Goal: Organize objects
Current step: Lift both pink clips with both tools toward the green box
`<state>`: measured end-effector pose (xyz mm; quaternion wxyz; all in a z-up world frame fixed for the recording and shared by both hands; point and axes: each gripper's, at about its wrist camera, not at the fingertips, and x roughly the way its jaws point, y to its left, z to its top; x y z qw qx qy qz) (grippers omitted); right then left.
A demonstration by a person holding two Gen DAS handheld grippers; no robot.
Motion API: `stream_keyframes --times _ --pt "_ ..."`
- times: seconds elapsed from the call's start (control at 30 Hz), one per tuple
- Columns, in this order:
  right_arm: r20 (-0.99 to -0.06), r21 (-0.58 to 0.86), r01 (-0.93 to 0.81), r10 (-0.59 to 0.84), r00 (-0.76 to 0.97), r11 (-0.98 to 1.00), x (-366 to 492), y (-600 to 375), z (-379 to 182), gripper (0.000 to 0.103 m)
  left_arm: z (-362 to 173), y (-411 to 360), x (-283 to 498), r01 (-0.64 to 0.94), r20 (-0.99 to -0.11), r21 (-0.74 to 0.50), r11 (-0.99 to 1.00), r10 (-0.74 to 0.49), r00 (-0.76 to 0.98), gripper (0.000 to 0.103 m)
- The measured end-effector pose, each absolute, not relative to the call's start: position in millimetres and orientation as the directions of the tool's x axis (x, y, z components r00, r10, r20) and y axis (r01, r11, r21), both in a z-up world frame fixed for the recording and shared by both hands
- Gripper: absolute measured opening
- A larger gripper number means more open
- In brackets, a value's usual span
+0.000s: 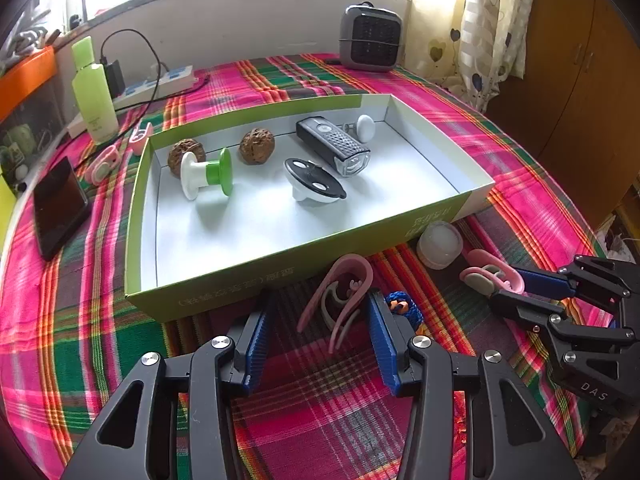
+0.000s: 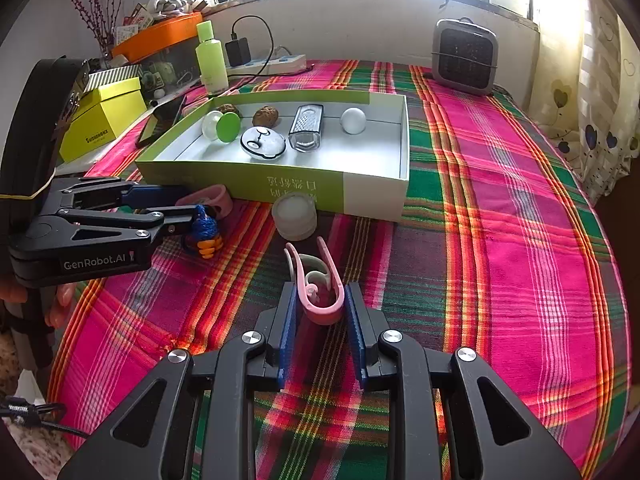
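A green-and-white box [image 1: 280, 264] [image 2: 372, 196] holds two walnuts [image 1: 257, 145], a green-white spool [image 1: 206, 174], a bike light [image 1: 334, 145], a white knob [image 1: 365, 128] and a black-white disc [image 1: 314, 180]. My left gripper [image 1: 320, 320] is open around a pink clip [image 1: 340, 300] lying on the cloth in front of the box. My right gripper [image 2: 322, 312] is closed on a second pink clip [image 2: 320, 292], also seen in the left wrist view [image 1: 492, 276]. A blue knitted toy [image 1: 404, 308] [image 2: 204, 232] lies beside the left fingers. A white jar [image 1: 440, 244] [image 2: 295, 212] stands by the box.
A plaid cloth [image 2: 500, 220] covers the surface. A green bottle [image 1: 94, 92], power strip [image 1: 160, 84], phone [image 1: 58, 204] and two more pink clips [image 1: 120, 148] lie left of the box. A small heater [image 1: 370, 38] stands at the back. A yellow box [image 2: 104, 120] sits far left.
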<state>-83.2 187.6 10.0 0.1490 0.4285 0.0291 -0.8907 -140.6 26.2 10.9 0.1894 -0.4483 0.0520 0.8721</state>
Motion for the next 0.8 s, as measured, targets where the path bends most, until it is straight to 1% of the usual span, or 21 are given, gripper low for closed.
stream_keyframes --times 0.23,0.37,0.47,0.57,0.8 --pt "-0.776 0.054 0.303 -0.231 -0.587 -0.951 -86 185 10 0.025 11 24 -142 -0.376 -0.799 -0.100 -0.921 0.300 -0.521 0.043" --pt "-0.776 0.046 0.304 -0.225 -0.589 -0.951 -88 183 9 0.025 11 23 -141 -0.374 -0.798 -0.101 -0.922 0.299 -0.522 0.035" --pt "-0.774 0.058 0.304 -0.235 -0.588 -0.951 -88 184 10 0.025 11 21 -139 -0.364 -0.797 -0.113 -0.924 0.303 -0.523 0.034" --pt "-0.773 0.065 0.305 -0.241 -0.587 -0.950 -87 185 10 0.025 11 20 -138 -0.362 -0.797 -0.114 -0.925 0.303 -0.523 0.030" --pt "-0.766 0.066 0.302 -0.242 -0.595 -0.951 -85 185 11 0.023 11 10 -135 -0.325 -0.794 -0.129 -0.937 0.295 -0.532 0.029"
